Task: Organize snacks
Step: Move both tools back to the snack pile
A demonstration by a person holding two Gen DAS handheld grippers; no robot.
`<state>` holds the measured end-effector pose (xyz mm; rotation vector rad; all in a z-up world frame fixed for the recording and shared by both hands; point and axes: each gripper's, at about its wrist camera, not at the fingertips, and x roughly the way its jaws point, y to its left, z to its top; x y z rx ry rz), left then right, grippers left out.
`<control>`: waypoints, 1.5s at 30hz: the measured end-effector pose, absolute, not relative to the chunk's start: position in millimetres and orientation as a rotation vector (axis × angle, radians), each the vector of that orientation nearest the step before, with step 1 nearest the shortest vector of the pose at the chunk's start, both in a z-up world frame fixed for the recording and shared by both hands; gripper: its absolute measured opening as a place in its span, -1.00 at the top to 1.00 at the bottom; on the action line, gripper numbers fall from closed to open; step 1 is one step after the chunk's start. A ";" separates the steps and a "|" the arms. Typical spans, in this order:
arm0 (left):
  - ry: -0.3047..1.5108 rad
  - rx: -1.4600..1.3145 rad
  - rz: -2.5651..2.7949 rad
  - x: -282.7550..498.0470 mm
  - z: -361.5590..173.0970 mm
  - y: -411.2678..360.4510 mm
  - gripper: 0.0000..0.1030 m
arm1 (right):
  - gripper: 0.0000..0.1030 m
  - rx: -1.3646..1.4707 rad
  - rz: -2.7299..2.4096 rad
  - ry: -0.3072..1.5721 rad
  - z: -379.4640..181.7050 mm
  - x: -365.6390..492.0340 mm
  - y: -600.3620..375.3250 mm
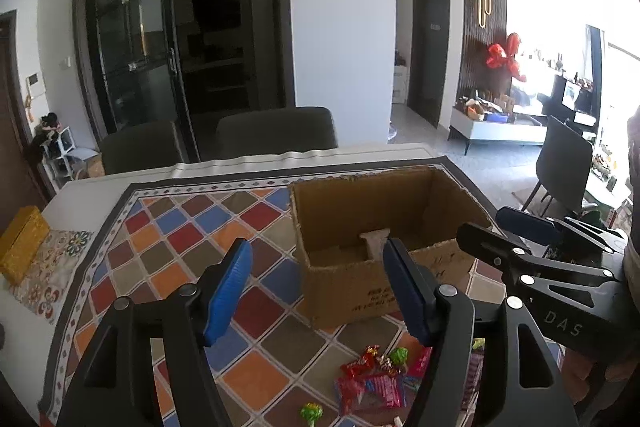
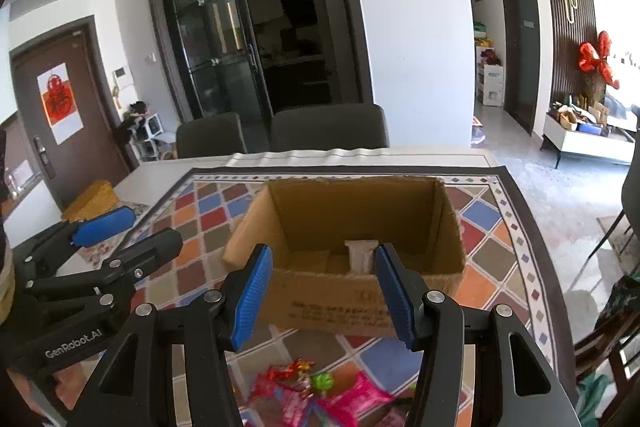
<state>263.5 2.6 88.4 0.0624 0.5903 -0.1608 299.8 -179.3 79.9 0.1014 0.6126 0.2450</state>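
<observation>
Cardboard box (image 1: 384,227), open-topped, sits on the diamond-patterned cloth (image 1: 180,239) straight ahead of both your grippers. One pale upright piece (image 2: 362,255) stands inside it near the front wall; what it is cannot be made out.

Your left gripper (image 1: 316,291) hangs over the cloth, angled down toward the box's near left corner. Its blue pads (image 1: 228,291) stand moderately apart with only air between them, nothing gripped.

Your right gripper (image 2: 324,295) is lined up on the middle of the box's front wall. Its pads (image 2: 252,295) are parted a little less than the left pair, also empty. Each gripper shows at the edge of the other's view, side by side, not touching.

Snacks (image 1: 376,383) lie in a loose heap on the cloth, on your side of the box and below the fingers: red and pink wrappers, with a green-topped lollipop (image 1: 311,413) lying a little apart to the left. The right wrist view shows the same heap (image 2: 320,391) blurred.

A yellow box (image 1: 22,243) lies at the table's left edge, off the cloth. Two dark chair backs (image 2: 328,127) stand behind the far side of the table.
</observation>
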 end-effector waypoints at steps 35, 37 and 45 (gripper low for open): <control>0.806 0.059 -0.121 169.8 -34.0 41.5 -0.34 | -0.07 -0.028 0.401 0.908 -23.8 216.8 -118.9; 0.823 0.062 -0.124 169.2 -41.8 42.5 -0.34 | -0.07 -0.035 0.409 0.945 -33.3 217.8 -116.4; 0.896 0.079 -0.148 176.2 -71.4 45.5 -0.33 | -0.07 -0.079 0.436 1.058 -68.9 221.7 -107.2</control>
